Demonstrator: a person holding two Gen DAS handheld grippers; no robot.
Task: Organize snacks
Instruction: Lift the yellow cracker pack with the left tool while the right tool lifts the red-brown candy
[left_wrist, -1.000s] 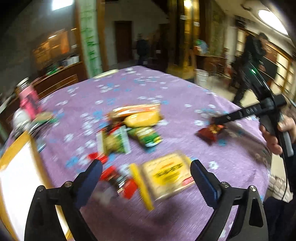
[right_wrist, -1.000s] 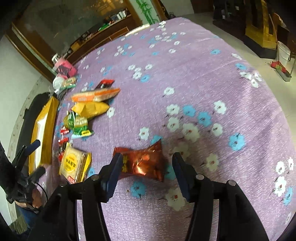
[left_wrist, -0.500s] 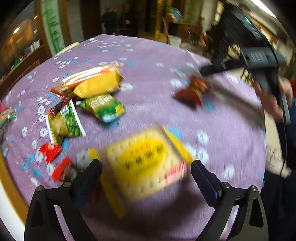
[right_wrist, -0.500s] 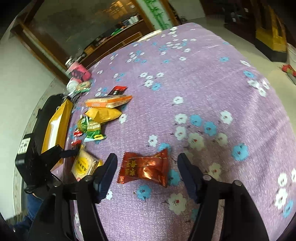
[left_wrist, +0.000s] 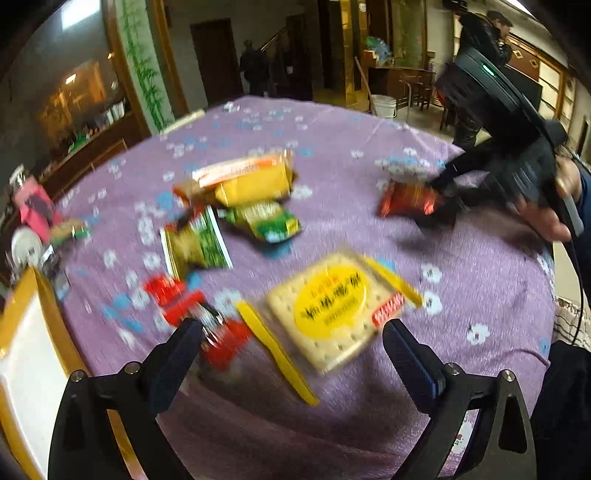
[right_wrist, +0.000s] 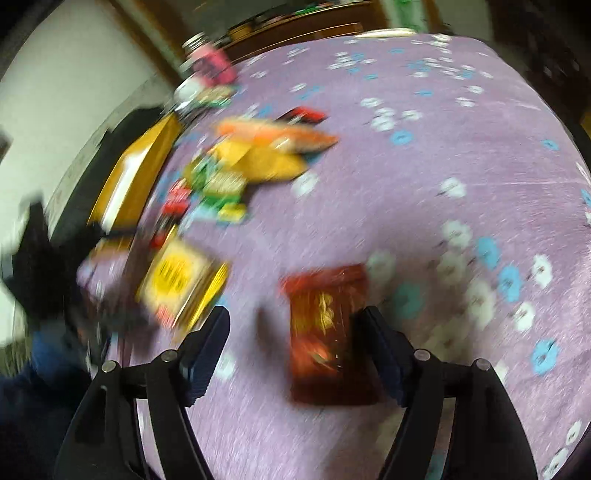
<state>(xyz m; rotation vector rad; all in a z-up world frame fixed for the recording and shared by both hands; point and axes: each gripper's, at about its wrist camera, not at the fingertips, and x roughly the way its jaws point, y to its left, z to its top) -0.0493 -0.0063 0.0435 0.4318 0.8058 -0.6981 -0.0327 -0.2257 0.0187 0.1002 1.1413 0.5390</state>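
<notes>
Snack packets lie on a purple flowered tablecloth (left_wrist: 480, 295). A cracker pack with a round yellow label (left_wrist: 325, 310) lies just ahead of my left gripper (left_wrist: 293, 339), which is open and holds nothing. A shiny red packet (right_wrist: 328, 325) rests on the cloth between the fingers of my right gripper (right_wrist: 293, 325), close to the right finger (right_wrist: 373, 332); the jaws stand apart and do not press on it. The left wrist view shows the same red packet (left_wrist: 406, 199) at the right gripper (left_wrist: 436, 199) tips. A pile of yellow (left_wrist: 255, 188), orange (left_wrist: 240, 170) and green packs (left_wrist: 195, 243) lies mid-table.
Small red sweets (left_wrist: 173, 295) lie by the left finger. A yellow-rimmed white tray (left_wrist: 22, 332) sits at the table's left edge, with a pink item (left_wrist: 33, 206) and a white lid beyond it. People stand in the room behind. The cloth's right half is bare.
The right jaws have widened off the red packet and the wrist has rolled, so the packet now lies lengthwise between them. The left gripper has come closer over the cracker pack.
</notes>
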